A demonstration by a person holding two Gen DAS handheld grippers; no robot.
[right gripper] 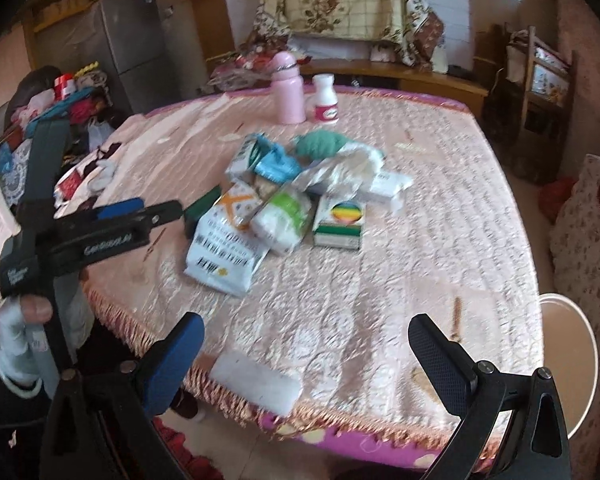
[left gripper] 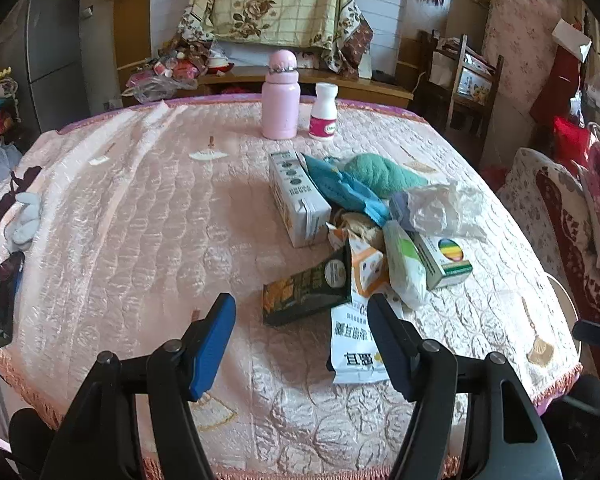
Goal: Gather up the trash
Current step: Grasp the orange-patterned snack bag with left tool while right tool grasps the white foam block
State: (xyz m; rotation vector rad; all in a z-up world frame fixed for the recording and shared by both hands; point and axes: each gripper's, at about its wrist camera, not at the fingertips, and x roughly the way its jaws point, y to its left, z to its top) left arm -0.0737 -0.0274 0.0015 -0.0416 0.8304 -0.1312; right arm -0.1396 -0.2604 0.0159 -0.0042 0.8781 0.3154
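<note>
**Now your left gripper lines up on the dark green carton**

Right now your left gripper (left gripper: 302,320) hangs low over the tablecloth (left gripper: 140,220) with its jaws spread wide and nothing between them; the dark green carton (left gripper: 308,290) lies tipped on its side just ahead of the gap, so you are probably set to close on it first, since it is the nearest piece of the pile and sits clear at its left edge. Your right gripper (right gripper: 304,354) is also wide open and empty, held back over the near fringe of the table, well apart from the trash; that leaves the left one room to work.

The trash sits heaped in the middle of the table: a white printed bag (left gripper: 356,340) under the carton's end, a tall white box (left gripper: 296,200), a blue wrapper (left gripper: 340,184), a green cloth (left gripper: 380,174), crumpled clear plastic (left gripper: 440,208) and a small box with a rainbow circle (left gripper: 446,262); they overlap, so lifting one may drag its neighbour.

As for containers, the pink bottle (left gripper: 279,96) and the white pill bottle (left gripper: 324,112) stand upright and capped at the far side, touching nothing in the pile; you cannot see their contents. A white round rim (right gripper: 568,360) shows below the table's right edge; it may be a bin, though its inside is hidden.
</note>
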